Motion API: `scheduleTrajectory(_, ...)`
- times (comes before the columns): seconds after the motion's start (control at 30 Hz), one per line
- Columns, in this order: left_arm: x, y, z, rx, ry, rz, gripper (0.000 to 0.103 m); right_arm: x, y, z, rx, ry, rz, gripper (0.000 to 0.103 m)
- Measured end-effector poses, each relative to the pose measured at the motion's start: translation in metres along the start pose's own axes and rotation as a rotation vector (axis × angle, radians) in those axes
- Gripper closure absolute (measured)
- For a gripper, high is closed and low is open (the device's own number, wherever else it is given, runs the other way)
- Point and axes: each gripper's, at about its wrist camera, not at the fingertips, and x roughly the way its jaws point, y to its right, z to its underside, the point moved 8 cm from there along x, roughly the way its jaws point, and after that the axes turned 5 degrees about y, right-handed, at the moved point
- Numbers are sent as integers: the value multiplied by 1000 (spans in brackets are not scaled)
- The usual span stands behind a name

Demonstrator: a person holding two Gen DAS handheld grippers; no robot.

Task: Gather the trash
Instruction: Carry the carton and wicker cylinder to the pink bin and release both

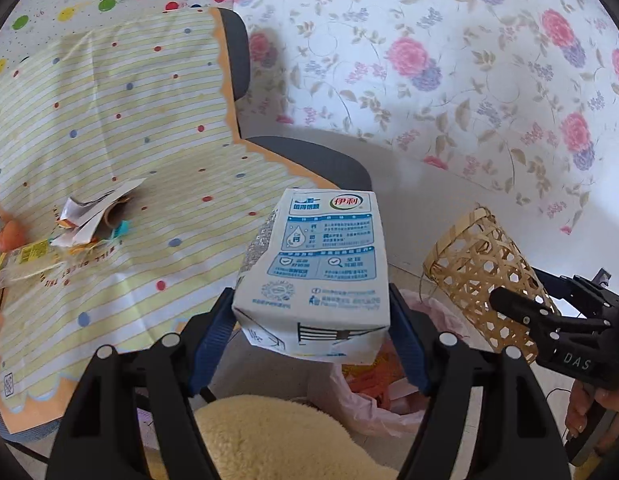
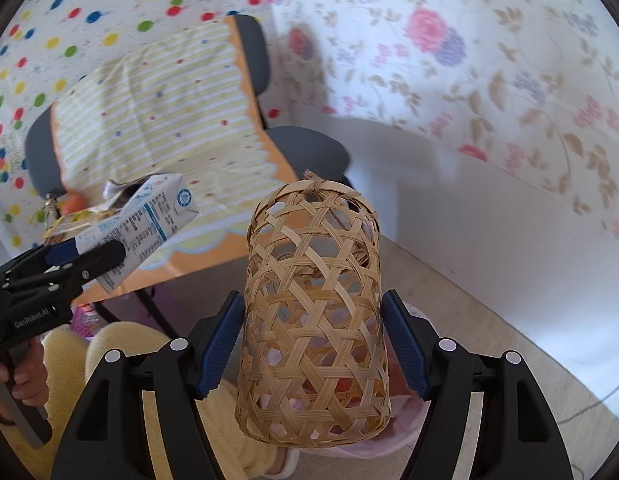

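My left gripper is shut on a white and blue milk carton, its blue pads pressing on both sides of the carton's near end. It hangs over a pink trash bag with orange scraps inside. My right gripper is shut on a woven bamboo basket, held with its closed end pointing away, above the same pink bag. The left wrist view shows the right gripper and basket at the right. In the right wrist view the left gripper and carton are at the left.
A grey chair draped with a yellow striped cloth carries a pile of paper scraps and wrappers at its left. A fluffy yellow item lies on the floor near the bag. A flowered cloth hangs behind.
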Motion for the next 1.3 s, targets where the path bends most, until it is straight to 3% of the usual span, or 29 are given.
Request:
scheduleTrajectory(0.23,17,12,13,-16,-36,6,32,30,34,16,46,-51,63,28)
scheduleTrajectory(0.37,24,9,20,-20,-63,-5,32,34,39,20,77,-70,32,26)
scheduleTrajectory(0.5,28,16,27,-7,-90,10,32,23,38,7,75,-28,19,26)
scheduleTrajectory(0.93,55,82,47,64,-194,204,31,-17,53,-20,78,70,58,26)
scheduleTrajectory(1.03,63,98,50,87,-208,239,25,-21,61,-20,88,73,70,26)
scheduleTrajectory(1.1,68,103,51,109,-207,229,17,-21,64,-19,94,70,73,26)
scheduleTrajectory(1.3,63,77,55,80,-223,170,17,-18,64,-13,91,42,61,26)
